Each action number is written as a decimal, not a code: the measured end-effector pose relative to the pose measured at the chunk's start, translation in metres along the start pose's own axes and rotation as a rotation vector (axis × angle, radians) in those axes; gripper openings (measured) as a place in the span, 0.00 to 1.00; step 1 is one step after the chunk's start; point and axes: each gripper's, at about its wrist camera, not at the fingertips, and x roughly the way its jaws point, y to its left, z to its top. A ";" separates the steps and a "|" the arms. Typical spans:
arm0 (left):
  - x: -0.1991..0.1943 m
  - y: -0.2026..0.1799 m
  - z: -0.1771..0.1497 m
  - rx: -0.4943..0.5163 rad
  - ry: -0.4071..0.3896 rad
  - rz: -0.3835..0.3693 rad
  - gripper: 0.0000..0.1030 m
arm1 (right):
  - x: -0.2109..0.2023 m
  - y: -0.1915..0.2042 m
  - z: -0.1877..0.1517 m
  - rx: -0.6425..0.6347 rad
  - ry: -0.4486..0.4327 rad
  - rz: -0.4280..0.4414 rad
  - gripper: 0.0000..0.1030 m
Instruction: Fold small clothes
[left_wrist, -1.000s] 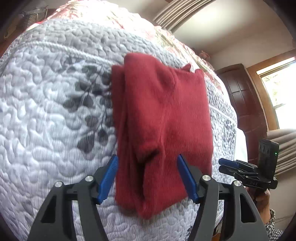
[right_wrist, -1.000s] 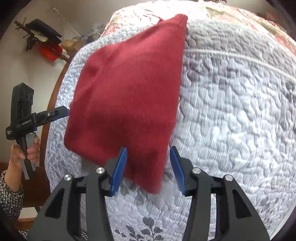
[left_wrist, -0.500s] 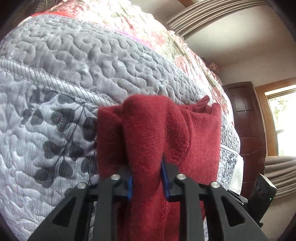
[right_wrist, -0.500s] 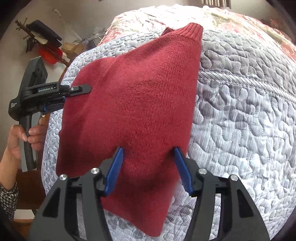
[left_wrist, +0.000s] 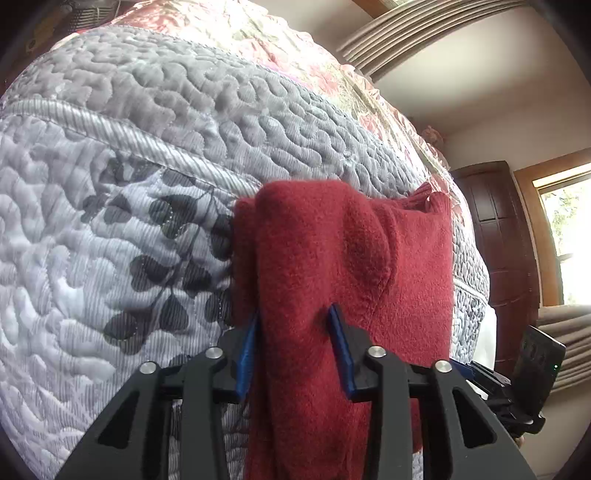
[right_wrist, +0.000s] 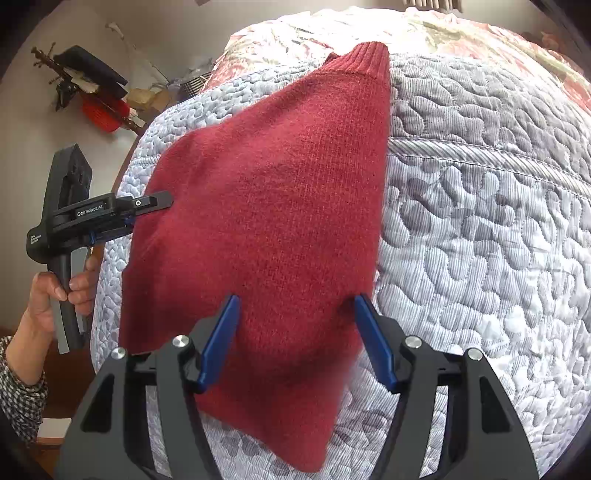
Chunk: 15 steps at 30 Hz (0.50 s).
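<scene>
A red knit sweater (right_wrist: 280, 206) lies folded on the grey-white quilted bedspread (right_wrist: 480, 240), its ribbed cuff end (right_wrist: 365, 59) pointing away. In the left wrist view the sweater (left_wrist: 332, 258) bulges up as a thick fold between the blue pads. My left gripper (left_wrist: 293, 343) is shut on that fold at the near edge. The right wrist view shows the left gripper (right_wrist: 144, 218) from the side, clamping the sweater's left edge. My right gripper (right_wrist: 297, 336) is open and straddles the sweater's near right corner, with cloth between its spread pads.
The quilt (left_wrist: 129, 258) has a dark leaf print and a ribbed seam; a floral cover (left_wrist: 280, 48) lies beyond it. A dark wooden door (left_wrist: 506, 240) and a window stand at the right. A hand (right_wrist: 48, 295) holds the left gripper beside the bed's edge.
My left gripper went from wide open to shut on the sweater's fold, and the fold has risen. My right gripper slid forward over the sweater's corner with its pads spread wider.
</scene>
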 end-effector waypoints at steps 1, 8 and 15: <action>-0.006 0.002 -0.002 -0.006 0.009 -0.013 0.63 | -0.005 -0.002 0.000 0.012 -0.010 0.014 0.64; -0.010 0.002 -0.016 0.000 0.087 -0.031 0.81 | -0.011 -0.020 0.010 0.062 -0.005 0.005 0.70; 0.023 0.003 -0.020 -0.011 0.136 -0.053 0.81 | 0.015 -0.018 0.022 0.069 0.052 0.014 0.75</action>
